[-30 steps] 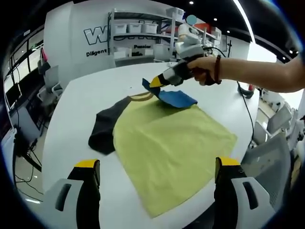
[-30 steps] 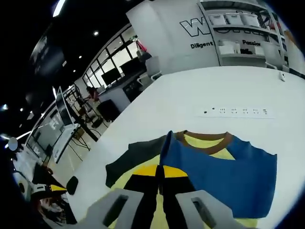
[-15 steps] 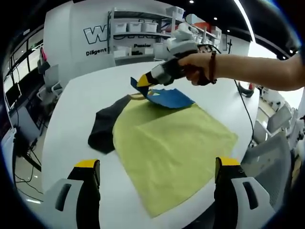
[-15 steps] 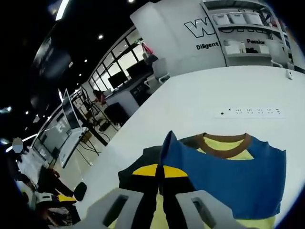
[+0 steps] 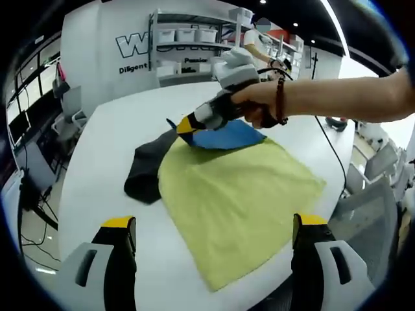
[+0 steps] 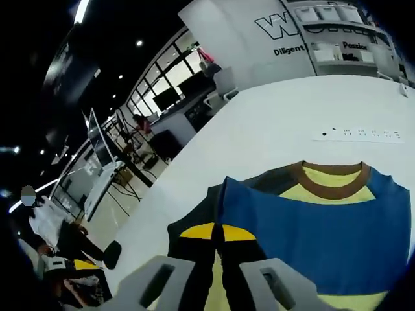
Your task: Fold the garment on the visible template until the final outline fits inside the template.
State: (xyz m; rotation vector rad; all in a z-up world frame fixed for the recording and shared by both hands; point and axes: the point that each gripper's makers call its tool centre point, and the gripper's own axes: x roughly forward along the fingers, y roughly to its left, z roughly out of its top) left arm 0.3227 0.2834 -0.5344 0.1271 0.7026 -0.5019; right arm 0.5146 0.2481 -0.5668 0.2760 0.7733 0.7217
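Observation:
A yellow T-shirt (image 5: 240,194) lies flat on the white table (image 5: 97,149), its dark sleeve (image 5: 146,172) spread to the left. The blue sleeve (image 5: 224,136) is folded over the shirt's top. A hand holds my right gripper (image 5: 187,123) low over the neck area, shut on the blue sleeve's edge. In the right gripper view the jaws (image 6: 217,231) meet on the blue sleeve (image 6: 311,227), with the brown collar (image 6: 331,184) beyond and the dark sleeve (image 6: 194,220) to the left. My left gripper (image 5: 215,221) stands wide open above the shirt's near hem, holding nothing.
A white power strip (image 6: 360,134) lies on the table beyond the collar. A black cable (image 5: 334,152) runs down the table's right side. Office chairs (image 5: 65,110) stand off the left edge, and shelves with boxes (image 5: 188,45) line the back wall.
The right gripper has carried the blue sleeve leftward and lower, across the collar toward the dark sleeve. The left gripper has stayed where it was, still open.

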